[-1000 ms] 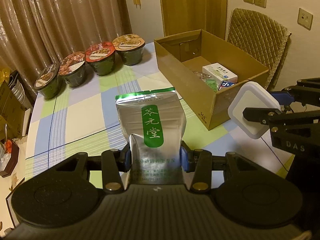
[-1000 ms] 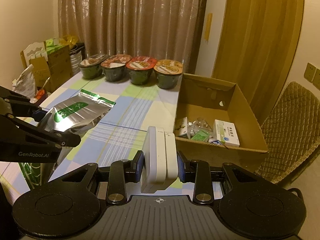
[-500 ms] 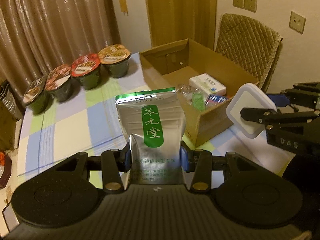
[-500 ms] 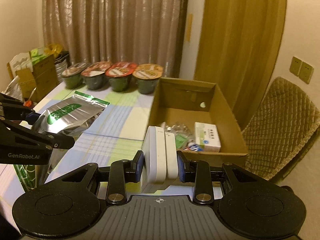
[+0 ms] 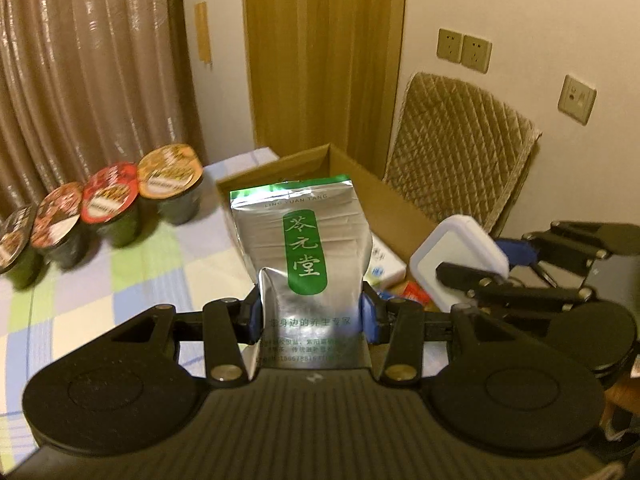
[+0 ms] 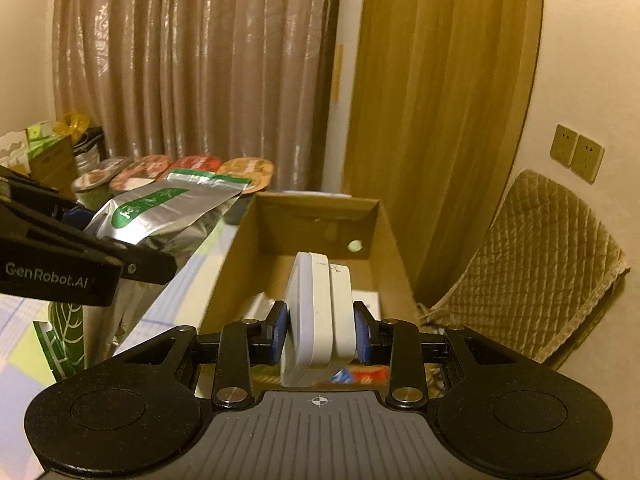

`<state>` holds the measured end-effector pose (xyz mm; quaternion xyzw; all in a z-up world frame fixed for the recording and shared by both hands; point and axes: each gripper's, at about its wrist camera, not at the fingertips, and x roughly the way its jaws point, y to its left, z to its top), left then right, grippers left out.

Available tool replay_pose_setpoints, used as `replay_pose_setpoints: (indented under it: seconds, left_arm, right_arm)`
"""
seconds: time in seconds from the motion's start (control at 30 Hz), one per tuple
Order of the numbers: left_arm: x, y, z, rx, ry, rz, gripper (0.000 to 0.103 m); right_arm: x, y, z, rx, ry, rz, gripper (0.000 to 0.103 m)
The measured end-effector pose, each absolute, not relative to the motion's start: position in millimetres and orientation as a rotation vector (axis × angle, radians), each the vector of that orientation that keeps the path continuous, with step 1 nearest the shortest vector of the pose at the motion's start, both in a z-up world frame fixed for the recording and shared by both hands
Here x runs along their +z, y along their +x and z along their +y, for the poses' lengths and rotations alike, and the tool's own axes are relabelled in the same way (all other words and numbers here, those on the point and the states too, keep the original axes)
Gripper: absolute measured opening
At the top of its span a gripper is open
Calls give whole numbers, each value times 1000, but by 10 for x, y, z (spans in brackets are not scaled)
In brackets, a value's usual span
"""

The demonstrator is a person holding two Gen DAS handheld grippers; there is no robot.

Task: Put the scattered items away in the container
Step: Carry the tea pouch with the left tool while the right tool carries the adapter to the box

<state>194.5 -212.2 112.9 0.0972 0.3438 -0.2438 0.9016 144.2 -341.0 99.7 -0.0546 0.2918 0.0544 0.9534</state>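
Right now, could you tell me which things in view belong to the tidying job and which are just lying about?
Part of the job:
- silver pouch, held in the left tongs
- white case, held in the right tongs
- cardboard box, the container

Just lying about:
- four lidded cups
- quilted chair
- curtain

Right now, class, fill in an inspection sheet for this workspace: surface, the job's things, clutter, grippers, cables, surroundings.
Surface: pastel checked tablecloth.
Job's things: open brown cardboard box, small packets inside; silver foil pouch with green label; white rounded plastic case.
Clutter: four lidded instant-noodle cups in a row along the table's far edge.
Grippers: left hand-held gripper shut on the pouch; right hand-held gripper shut on the case, over the box.
Cables: nothing seen.
Surroundings: brown pleated curtains, quilted chair back, wall sockets.
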Motion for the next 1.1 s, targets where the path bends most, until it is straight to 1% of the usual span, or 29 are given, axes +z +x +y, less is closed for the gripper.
replay_pose_setpoints:
  seconds: [0.37,1.1]
  left_arm:
    - [1014,2496,-2455,-512,150,743,41]
    - [649,2937,-2602,-506,107,795,41]
  right_arm:
    - [920,1851,-3594,103,-108,597,37]
    - [681,2243,-3718,89,-103,634,37]
